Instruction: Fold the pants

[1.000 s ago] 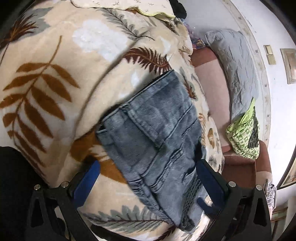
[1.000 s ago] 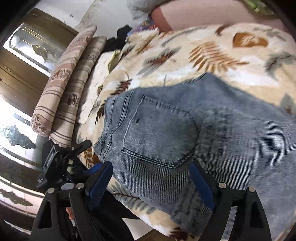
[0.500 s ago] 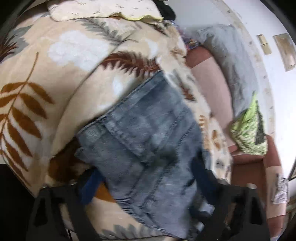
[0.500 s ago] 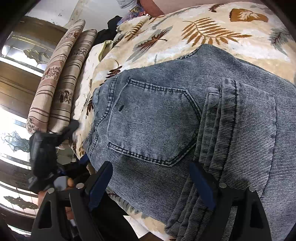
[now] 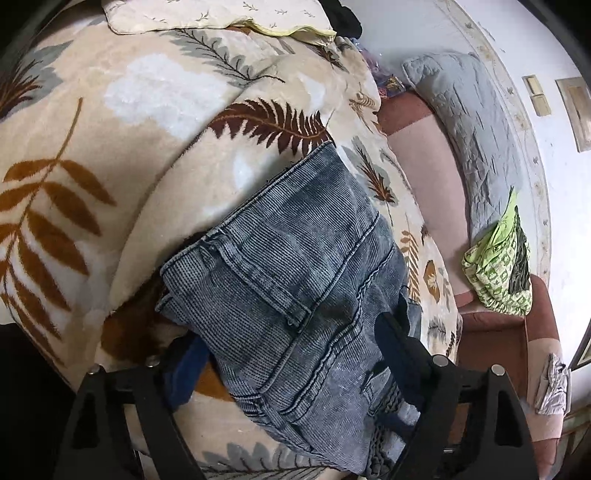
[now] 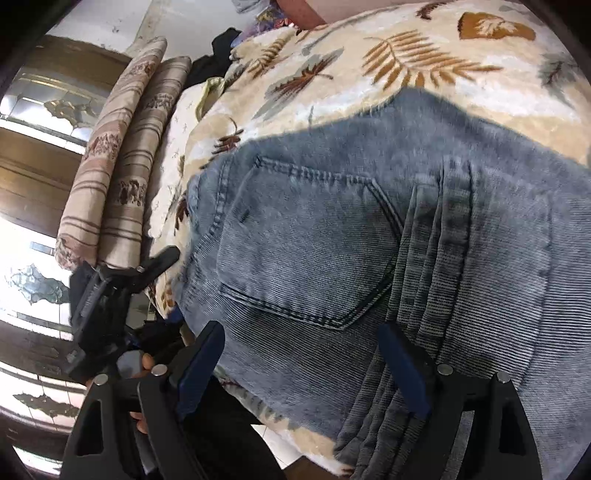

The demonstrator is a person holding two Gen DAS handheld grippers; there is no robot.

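Grey-blue denim pants [image 5: 291,280] lie folded into a stack on a cream leaf-print blanket [image 5: 110,155]. In the right wrist view the pants [image 6: 332,236] show a back pocket and layered folded edges at the right. My left gripper [image 5: 291,354] is open, its blue-padded fingers on either side of the stack's near end. My right gripper [image 6: 303,354] is open over the pants near the bed edge, holding nothing. The left gripper [image 6: 110,295] and a hand also show at the left of the right wrist view.
A cream pillow [image 5: 221,14] lies at the blanket's far end. A pink sofa [image 5: 424,177] with a grey quilt [image 5: 472,122] and a green patterned bag [image 5: 498,273] stands right. Striped bolsters [image 6: 122,166] lie by a wooden glass-panelled wall.
The left gripper moved in over the folded stack, which now lies between its fingers. The right gripper moved closer over the pants, then drew back slightly. Both stayed open.
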